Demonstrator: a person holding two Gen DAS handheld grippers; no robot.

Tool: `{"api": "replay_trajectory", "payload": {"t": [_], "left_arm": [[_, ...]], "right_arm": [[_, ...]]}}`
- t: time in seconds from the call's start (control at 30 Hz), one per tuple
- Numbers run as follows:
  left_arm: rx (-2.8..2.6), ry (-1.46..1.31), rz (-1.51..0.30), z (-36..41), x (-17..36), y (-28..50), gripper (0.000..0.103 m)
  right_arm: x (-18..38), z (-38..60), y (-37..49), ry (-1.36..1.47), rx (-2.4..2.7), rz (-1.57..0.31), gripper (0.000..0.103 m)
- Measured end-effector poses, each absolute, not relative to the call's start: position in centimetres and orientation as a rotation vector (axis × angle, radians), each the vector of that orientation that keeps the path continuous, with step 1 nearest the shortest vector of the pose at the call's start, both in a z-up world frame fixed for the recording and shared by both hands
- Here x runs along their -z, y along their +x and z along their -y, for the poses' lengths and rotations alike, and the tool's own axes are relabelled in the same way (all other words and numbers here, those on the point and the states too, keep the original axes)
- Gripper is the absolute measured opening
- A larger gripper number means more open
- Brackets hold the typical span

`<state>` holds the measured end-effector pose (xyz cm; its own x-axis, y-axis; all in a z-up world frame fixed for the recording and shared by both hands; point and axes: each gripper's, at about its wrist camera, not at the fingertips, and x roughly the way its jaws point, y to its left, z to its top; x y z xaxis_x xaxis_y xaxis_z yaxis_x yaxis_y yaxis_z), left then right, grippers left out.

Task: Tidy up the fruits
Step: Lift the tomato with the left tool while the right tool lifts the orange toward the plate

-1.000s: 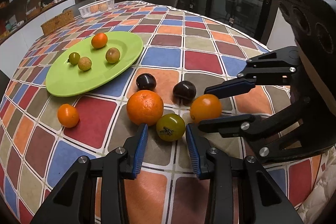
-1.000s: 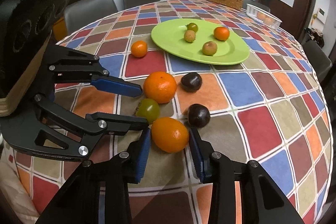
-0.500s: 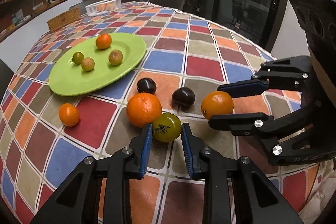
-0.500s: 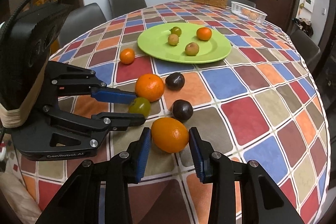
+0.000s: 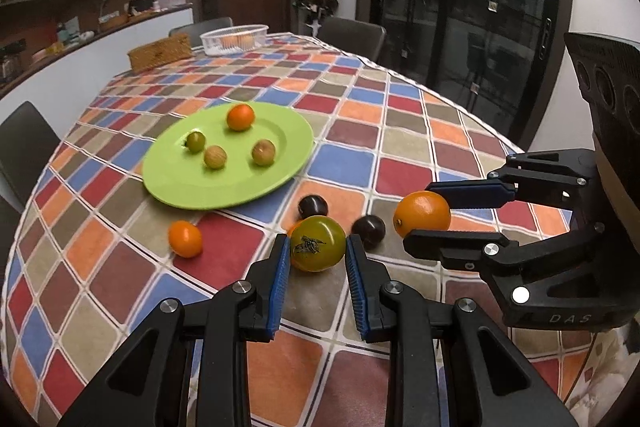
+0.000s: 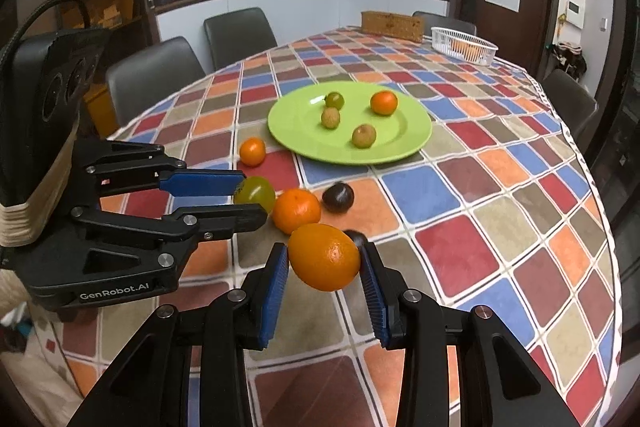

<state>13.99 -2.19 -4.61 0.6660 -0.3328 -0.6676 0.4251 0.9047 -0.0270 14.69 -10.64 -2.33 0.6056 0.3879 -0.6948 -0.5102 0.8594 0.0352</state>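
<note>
My left gripper [image 5: 318,247] is shut on a green tomato [image 5: 317,243] and holds it above the table; it also shows in the right wrist view [image 6: 256,193]. My right gripper [image 6: 324,259] is shut on an orange [image 6: 324,257], lifted off the cloth; the orange shows in the left wrist view [image 5: 422,211]. A green plate [image 5: 224,187] holds several small fruits. A large orange [image 6: 297,209], two dark plums [image 5: 313,205] [image 5: 369,231] and a small orange [image 5: 185,238] lie on the table beside the plate.
The round table has a checkered cloth [image 6: 500,211]. A white basket [image 6: 464,45] and a wicker box [image 6: 392,21] stand at the far side. Chairs [image 6: 154,75] ring the table.
Both grippers closed on their fruits and lifted them off the cloth: the left with the green tomato, the right with the orange. The views tilted up toward the plate.
</note>
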Motion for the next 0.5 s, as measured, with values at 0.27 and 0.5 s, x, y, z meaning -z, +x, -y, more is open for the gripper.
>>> {"api": "replay_trajectory", "payload": {"t": [0.27, 0.5], "left_arm": [[0.381, 0.123, -0.666, 1.2, 2.5, 14.5, 0.028], [0.335, 0.104, -0.618, 0.2, 0.6, 16.3, 0.028]], "right_arm": [[0.4, 10.5, 16.0, -0.143, -0.511, -0.705, 0.038], [-1.5, 10.0, 18.3, -0.101, -0.507, -0.662, 0.038]]}}
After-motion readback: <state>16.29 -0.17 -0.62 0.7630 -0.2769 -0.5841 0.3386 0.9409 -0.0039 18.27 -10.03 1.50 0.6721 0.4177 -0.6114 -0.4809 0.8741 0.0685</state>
